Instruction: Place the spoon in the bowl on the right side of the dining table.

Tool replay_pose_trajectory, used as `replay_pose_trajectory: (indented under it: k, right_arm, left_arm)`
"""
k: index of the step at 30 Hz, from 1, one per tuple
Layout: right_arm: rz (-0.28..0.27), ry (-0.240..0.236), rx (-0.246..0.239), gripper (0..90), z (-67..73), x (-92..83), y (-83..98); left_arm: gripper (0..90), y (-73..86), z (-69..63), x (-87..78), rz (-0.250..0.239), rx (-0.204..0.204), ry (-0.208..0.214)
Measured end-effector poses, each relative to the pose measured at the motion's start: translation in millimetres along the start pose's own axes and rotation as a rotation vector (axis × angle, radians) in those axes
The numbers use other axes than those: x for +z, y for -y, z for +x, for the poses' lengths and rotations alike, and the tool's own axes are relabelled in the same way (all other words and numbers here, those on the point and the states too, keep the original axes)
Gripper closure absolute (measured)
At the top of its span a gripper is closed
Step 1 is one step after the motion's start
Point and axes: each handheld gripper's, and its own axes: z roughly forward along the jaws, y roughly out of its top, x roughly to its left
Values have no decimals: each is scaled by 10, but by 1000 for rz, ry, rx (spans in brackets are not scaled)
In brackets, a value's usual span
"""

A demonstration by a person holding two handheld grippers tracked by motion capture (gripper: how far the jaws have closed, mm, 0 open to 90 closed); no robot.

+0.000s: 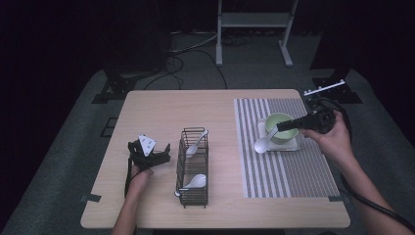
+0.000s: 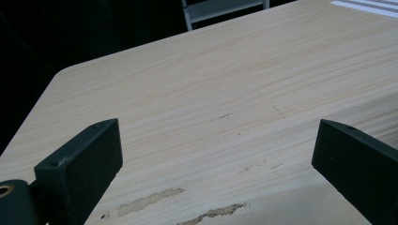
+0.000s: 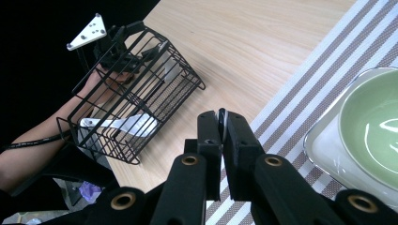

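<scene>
Right tongs (image 1: 286,126) pinch a white spoon (image 1: 264,143) by its handle, bowl end beside the green bowl (image 1: 279,128) | left tongs (image 1: 152,155) spread, resting on the tabletop (image 1: 161,107)

Bowl (image 1: 280,128) on tray (image 1: 293,145), on mat (image 1: 284,171); rack (image 1: 193,166) left w/ 2 spoons.
</scene>
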Motion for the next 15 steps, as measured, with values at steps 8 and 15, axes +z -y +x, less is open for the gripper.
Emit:
replay_pose_trajectory:
  k: [8, 15]
  right_arm:
    - [-6, 6, 15, 855, -52, -24, 11]
    - [-11, 13, 22, 855, -85, -48, 4]
  left_arm:
    - [11, 0, 2, 0, 0, -4, 0]
    - [11, 0, 1, 0, 0, -1, 0]
